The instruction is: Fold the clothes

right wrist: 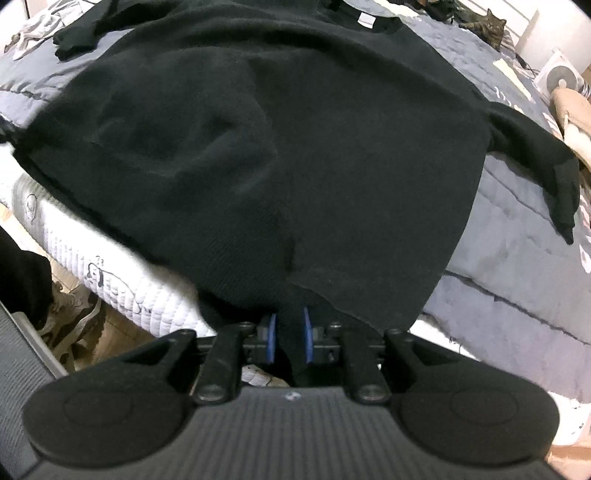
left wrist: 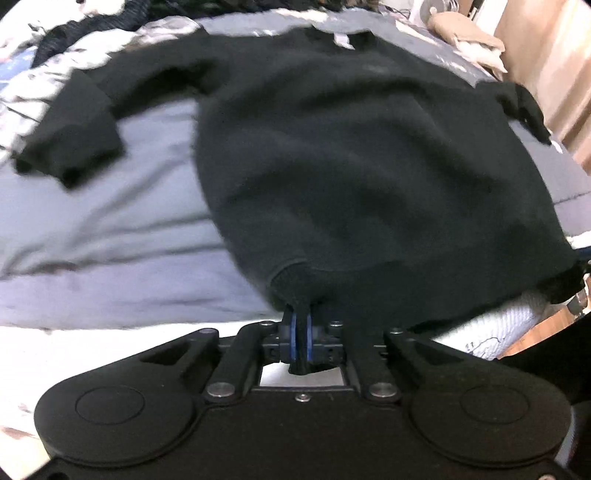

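A black sweater lies spread on a bed, collar with a white label at the far end, sleeves out to both sides. My left gripper is shut on the ribbed hem at its near left corner, the knit pinched between the blue pads. In the right wrist view the same black sweater fills the frame, and my right gripper is shut on a thicker bunch of the hem near the other corner. The hem is lifted slightly off the bed at both grips.
A grey-blue quilt covers the bed, with a white quilted mattress edge toward me. Shoes sit on the wooden floor below. A cat rests at the far right; beige clothes lie at the bed's far corner.
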The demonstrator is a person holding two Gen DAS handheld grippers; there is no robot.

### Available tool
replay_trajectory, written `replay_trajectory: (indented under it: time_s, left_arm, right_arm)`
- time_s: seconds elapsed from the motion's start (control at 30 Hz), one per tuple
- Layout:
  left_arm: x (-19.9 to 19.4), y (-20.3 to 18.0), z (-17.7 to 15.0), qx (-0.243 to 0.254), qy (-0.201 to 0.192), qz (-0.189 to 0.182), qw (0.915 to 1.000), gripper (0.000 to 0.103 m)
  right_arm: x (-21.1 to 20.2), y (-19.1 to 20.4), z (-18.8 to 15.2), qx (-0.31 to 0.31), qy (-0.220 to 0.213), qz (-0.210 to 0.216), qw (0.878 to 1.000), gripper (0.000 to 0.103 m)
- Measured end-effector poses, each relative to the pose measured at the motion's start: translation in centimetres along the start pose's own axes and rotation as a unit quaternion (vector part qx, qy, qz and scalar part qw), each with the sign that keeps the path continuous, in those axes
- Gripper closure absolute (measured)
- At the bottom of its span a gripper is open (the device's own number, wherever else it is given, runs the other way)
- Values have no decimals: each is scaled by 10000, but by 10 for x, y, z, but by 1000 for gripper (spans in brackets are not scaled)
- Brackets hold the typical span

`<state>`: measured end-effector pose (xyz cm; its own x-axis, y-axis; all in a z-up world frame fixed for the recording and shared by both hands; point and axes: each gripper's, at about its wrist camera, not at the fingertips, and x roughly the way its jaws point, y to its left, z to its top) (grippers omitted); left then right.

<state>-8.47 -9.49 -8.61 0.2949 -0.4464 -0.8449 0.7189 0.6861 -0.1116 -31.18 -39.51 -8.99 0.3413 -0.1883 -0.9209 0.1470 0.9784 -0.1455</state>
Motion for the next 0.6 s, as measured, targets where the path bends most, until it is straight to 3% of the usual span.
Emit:
replay_trajectory:
  time_s: [0.13, 0.3, 0.5, 0.6]
  left_arm:
    - [-41, 39, 13, -371, -16, 98, 9993, 98]
    - [-18, 20, 12, -162, 473, 193, 9986, 98]
    - [-14, 20, 6, -354, 409, 80, 9985, 98]
    - [-24, 27, 11, -420, 254, 20, 9988, 98]
  right_arm:
    - [-1, 5, -2, -106, 72, 167, 9998, 90]
    - [7, 11, -6, -207, 309, 154, 9992, 90]
    - [30, 14, -11, -220, 676, -199, 9973, 90]
    - [25, 7, -14, -45, 625, -239, 9977, 103]
